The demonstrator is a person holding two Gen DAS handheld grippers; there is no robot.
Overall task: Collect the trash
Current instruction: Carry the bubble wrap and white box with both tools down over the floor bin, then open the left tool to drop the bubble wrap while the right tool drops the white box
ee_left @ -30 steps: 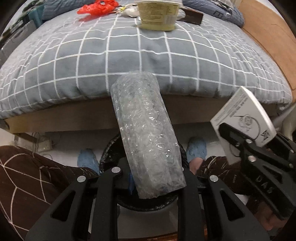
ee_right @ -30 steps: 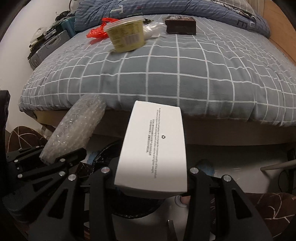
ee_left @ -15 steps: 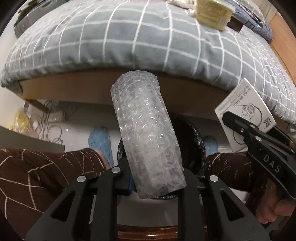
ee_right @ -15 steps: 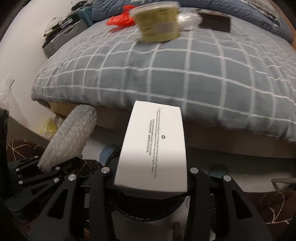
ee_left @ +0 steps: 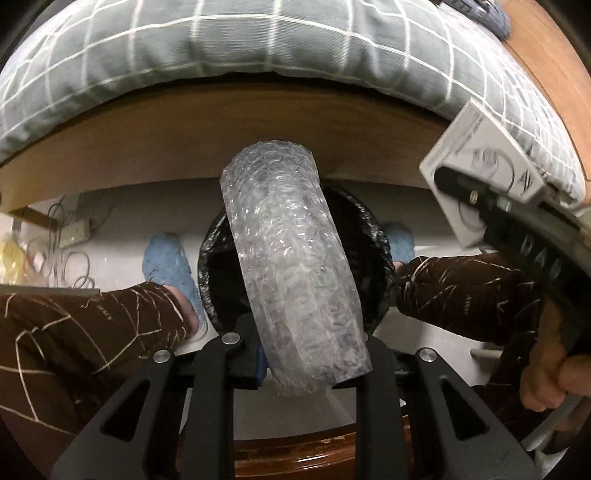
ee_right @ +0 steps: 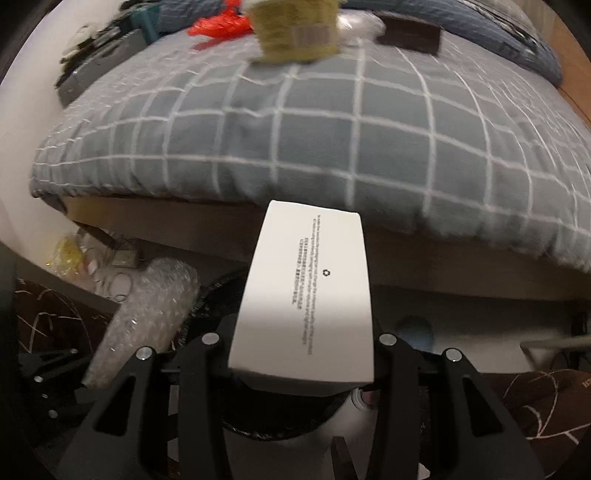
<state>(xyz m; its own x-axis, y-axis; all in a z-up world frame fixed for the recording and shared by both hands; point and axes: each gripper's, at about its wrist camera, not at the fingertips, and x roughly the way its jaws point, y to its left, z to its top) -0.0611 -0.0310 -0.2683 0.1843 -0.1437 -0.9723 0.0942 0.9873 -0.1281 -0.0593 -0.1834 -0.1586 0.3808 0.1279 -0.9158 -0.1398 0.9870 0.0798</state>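
Observation:
My left gripper (ee_left: pixel 306 354) is shut on a roll of clear bubble wrap (ee_left: pixel 291 266), which hangs right over a black-lined trash bin (ee_left: pixel 369 258) on the floor by the bed. My right gripper (ee_right: pixel 303 369) is shut on a white printed carton (ee_right: pixel 306 295); the bin (ee_right: pixel 214 295) lies just beneath and behind it. The carton (ee_left: pixel 476 173) and right gripper (ee_left: pixel 476 203) also show at the right of the left wrist view, and the bubble wrap (ee_right: pixel 147 314) at the lower left of the right wrist view.
On the grey checked quilt (ee_right: pixel 314 129) lie a yellow tub (ee_right: pixel 295 33), a red bag (ee_right: pixel 218 22) and a dark box (ee_right: pixel 410 35). The person's brown-patterned legs (ee_left: pixel 74 332) and blue slippers (ee_left: pixel 166 258) flank the bin. Cables (ee_left: pixel 66 251) lie on the floor at left.
Both grippers have tipped downward and sunk toward the floor. The bed has slid up in both views, and the bin now sits fully behind the bubble wrap. Both grips are unchanged.

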